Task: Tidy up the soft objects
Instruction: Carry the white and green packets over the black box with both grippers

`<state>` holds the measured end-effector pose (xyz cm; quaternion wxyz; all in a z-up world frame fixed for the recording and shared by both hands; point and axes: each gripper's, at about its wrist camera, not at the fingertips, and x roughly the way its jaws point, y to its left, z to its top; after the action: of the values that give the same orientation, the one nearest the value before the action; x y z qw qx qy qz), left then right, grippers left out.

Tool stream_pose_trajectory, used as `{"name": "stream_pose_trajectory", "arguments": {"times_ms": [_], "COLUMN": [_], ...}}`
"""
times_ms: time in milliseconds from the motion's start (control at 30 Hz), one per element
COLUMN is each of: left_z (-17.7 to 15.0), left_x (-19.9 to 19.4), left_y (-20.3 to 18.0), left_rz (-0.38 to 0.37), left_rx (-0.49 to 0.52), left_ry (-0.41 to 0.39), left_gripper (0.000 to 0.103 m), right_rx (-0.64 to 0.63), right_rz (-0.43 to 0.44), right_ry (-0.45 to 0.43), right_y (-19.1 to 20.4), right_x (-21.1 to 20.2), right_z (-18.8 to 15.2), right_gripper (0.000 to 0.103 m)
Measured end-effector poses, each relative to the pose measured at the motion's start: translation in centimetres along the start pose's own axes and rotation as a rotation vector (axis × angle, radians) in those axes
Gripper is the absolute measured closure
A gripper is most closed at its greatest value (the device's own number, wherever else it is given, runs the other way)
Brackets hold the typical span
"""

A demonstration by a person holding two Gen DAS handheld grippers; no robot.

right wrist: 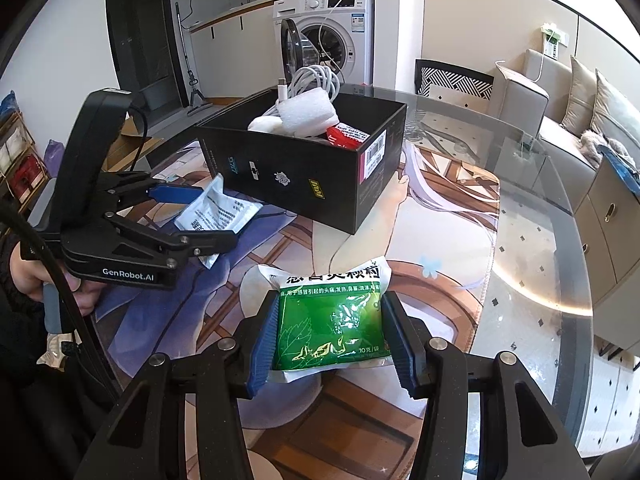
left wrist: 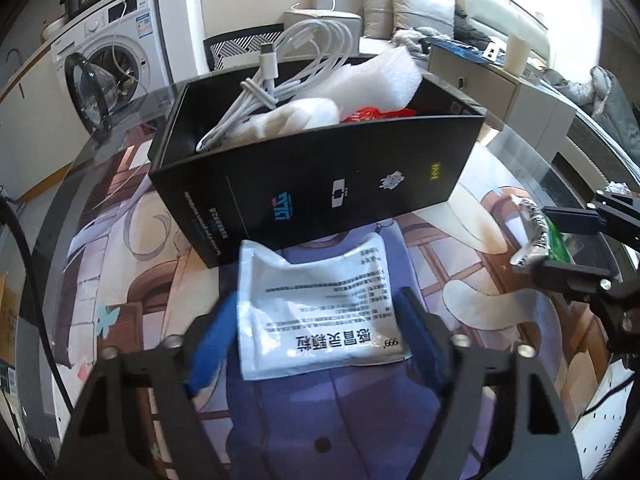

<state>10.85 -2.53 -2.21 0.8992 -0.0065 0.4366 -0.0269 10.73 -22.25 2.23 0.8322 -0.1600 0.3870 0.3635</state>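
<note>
Glass table (right wrist: 532, 216) (washing machine (right wrist: 332, 32) behind); right hand-held gripper (right wrist: 332, 336) clamps green sachet (right wrist: 332, 320).

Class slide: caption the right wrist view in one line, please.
Right gripper clamps a green sachet while the left gripper straddles a white sachet beside the black box.

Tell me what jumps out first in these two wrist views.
The right gripper is shut on a green medicine sachet, held over the printed mat. The left gripper straddles a white sachet lying on the mat just in front of the black box; whether its pads touch yet is unclear. The box already holds a white cable bundle, white foam wrap and a red packet.
</note>
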Motion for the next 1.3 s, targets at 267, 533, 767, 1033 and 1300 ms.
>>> {"name": "stream_pose_trajectory", "arguments": {"times_ms": [267,533,767,1033,1300], "left_z": [-0.4,-0.4,-0.8,-0.4,0.1], "left_x": [-1.0,-2.8,-3.0,-1.4,0.4], "left_y": [0.2,0.8,1.8,3.6,2.5], "left_rz": [-0.033,-0.069,-0.060,-0.008,0.030], "left_rx": [0.023,0.017,0.002,-0.094,-0.078], "left_ry": [-0.035,-0.076,-0.072,-0.019,0.002], "left_gripper": [0.045,0.077,0.065,0.019,0.013], "right_rx": [-0.012,-0.022,-0.029,-0.030,-0.027], "right_rz": [0.010,0.019,0.019,0.023,0.022], "right_ry": [-0.012,-0.046,-0.050,-0.044,-0.039], "right_y": [0.4,1.1,1.4,1.3,1.2], "right_x": [-0.1,-0.7,-0.8,-0.6,-0.5], "right_z": [0.2,0.6,0.6,0.5,0.5], "right_gripper": [0.052,0.052,0.052,0.052,0.052]}}
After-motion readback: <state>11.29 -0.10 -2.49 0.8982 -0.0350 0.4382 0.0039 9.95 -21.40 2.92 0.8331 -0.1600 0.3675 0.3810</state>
